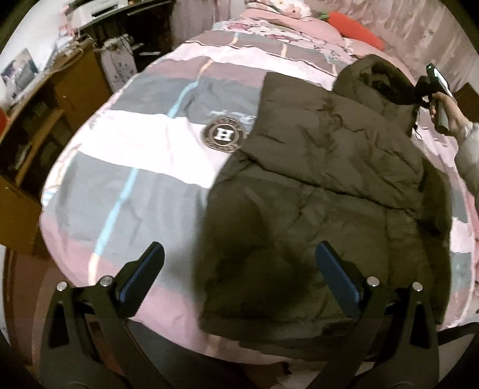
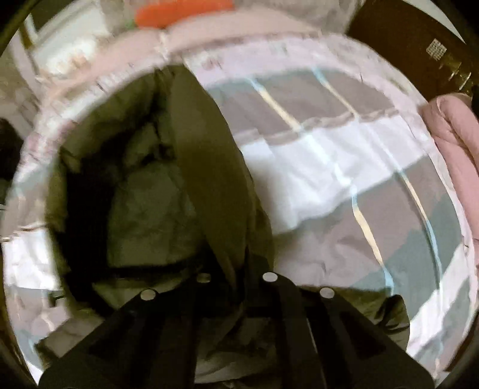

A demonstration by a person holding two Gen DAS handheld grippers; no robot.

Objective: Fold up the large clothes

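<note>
Puffer jacket, dark olive and quilted [image 1: 314, 191], lies spread on the bed, over toward its right side, with the hem hanging a little past the foot edge and the hood end pointing up toward the pillows. One sleeve or side panel is already laid across the body, so my guess is the fold is partway in: sides coming in first, the lengthwise fold not yet made.

The left gripper [image 1: 236, 269] hovers above the near hem with its blue-padded jaws spread wide and nothing between them. The right gripper [image 1: 431, 86] is up at the hood end, in the person's hand; through its own camera the jaws look drawn close together with a thick fold of the olive fabric [image 2: 209, 167] running straight into them, so I take it to be clamped on the jacket near the hood, though blur keeps me from seeing the tips.

Next, I'd say, the right side needs to carry that bunched hood or sleeve over onto the body and lay it flat, while the left comes down on the hem corner to pin or lift it. Such puffy fabric will likely spring back, so a firm bite helps.

The bed wears a striped duvet cover in pink, grey and white [image 1: 143, 143] with a round crest badge bearing an H [image 1: 224, 135]. An orange carrot-shaped cushion [image 1: 353, 22] sits by the pillows, and a brown wooden desk with clutter [image 1: 45, 98] stands along the left.
</note>
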